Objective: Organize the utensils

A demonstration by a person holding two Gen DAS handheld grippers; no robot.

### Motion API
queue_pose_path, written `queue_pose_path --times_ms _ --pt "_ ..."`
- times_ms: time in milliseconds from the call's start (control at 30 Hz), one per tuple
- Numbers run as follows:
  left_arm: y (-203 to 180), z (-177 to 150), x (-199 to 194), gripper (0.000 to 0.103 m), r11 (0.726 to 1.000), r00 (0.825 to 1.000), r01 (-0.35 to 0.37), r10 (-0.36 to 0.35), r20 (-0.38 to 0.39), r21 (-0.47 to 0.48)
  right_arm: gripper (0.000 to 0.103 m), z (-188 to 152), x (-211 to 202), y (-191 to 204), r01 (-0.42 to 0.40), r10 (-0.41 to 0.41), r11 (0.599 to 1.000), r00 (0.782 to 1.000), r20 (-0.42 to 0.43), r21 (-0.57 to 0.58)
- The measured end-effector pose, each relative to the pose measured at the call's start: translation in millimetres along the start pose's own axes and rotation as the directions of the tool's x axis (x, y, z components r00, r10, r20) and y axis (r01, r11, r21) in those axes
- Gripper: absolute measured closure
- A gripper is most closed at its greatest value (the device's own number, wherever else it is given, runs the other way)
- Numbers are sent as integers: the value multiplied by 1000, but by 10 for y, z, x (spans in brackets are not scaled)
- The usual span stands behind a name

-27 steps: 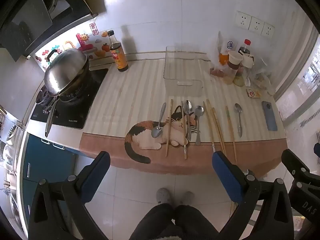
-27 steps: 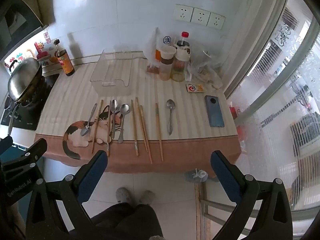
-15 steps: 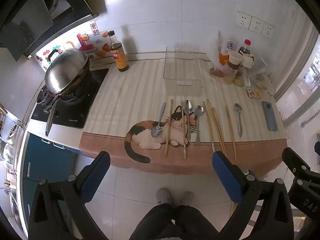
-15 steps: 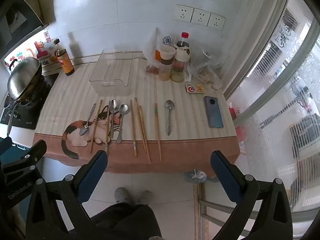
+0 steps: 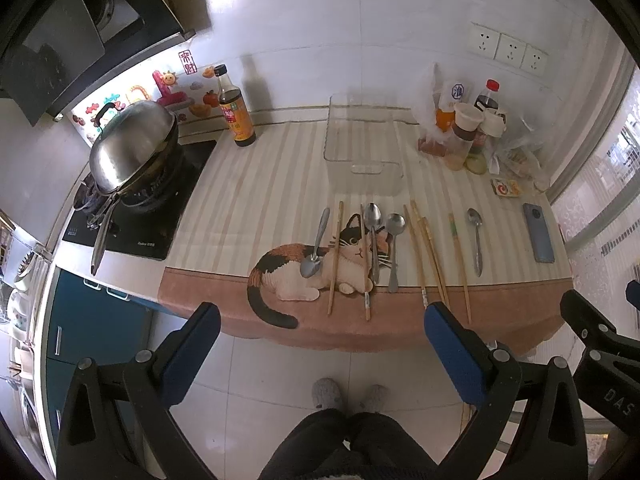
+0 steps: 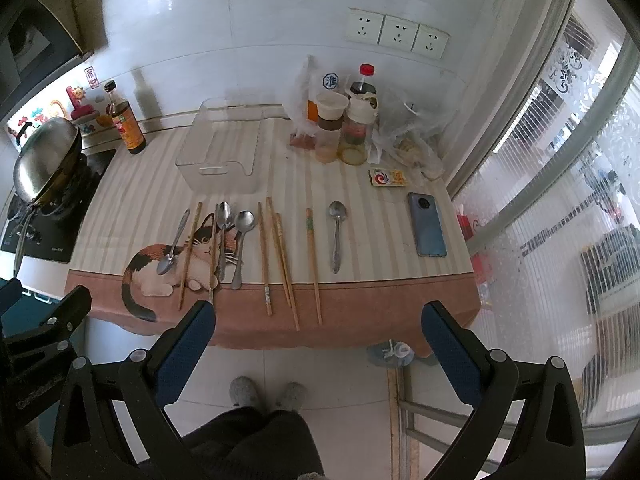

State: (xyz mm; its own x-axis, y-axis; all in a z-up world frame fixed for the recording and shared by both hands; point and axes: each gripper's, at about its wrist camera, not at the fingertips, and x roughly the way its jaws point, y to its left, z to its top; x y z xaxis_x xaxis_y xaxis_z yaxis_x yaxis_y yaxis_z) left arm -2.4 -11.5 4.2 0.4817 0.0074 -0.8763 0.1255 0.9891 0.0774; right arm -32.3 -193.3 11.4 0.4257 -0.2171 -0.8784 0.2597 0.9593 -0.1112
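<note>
Several metal spoons (image 5: pixel 393 248) and wooden chopsticks (image 5: pixel 430 256) lie in a row on the counter's striped cloth, handles toward me. One spoon (image 6: pixel 337 236) lies apart at the right. A clear plastic bin (image 5: pixel 362 148) stands behind them, also in the right wrist view (image 6: pixel 220 156). My left gripper (image 5: pixel 320 344) is open and empty, held back from the counter's front edge above the floor. My right gripper (image 6: pixel 316 340) is open and empty too, at about the same distance.
A steel wok (image 5: pixel 132 148) sits on the stove at the left. A sauce bottle (image 5: pixel 236 112) stands by the wall. Jars and bags (image 6: pixel 344 128) crowd the back right. A phone (image 6: pixel 426 224) lies at the right edge. My feet (image 6: pixel 268 394) are on the tiled floor.
Both grippers have shifted very slightly; the counter sits a touch lower and closer in the right wrist view. Nothing on the counter has moved.
</note>
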Motion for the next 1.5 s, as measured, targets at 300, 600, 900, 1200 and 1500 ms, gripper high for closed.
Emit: queue_pose_path --times_ms 300,600,900,1200,1500 --pt "17 57 5 0 1000 1000 4 -4 3 -1 0 60 33 -1 0 0 1000 1000 4 2" --pt "3 91 10 0 1000 1000 7 -7 11 9 0 81 16 54 1 -1 1000 1000 12 -15" --pt "13 104 20 0 1000 1000 8 -8 15 -3 0 105 45 28 1 -1 1000 1000 9 7" --pt "29 131 18 0 1000 1000 3 -3 18 -3 0 78 70 11 -2 2 1000 1000 4 14" --pt "38 143 10 0 1000 1000 3 -3 21 -4 0 83 59 23 -3 3 1000 1000 8 19"
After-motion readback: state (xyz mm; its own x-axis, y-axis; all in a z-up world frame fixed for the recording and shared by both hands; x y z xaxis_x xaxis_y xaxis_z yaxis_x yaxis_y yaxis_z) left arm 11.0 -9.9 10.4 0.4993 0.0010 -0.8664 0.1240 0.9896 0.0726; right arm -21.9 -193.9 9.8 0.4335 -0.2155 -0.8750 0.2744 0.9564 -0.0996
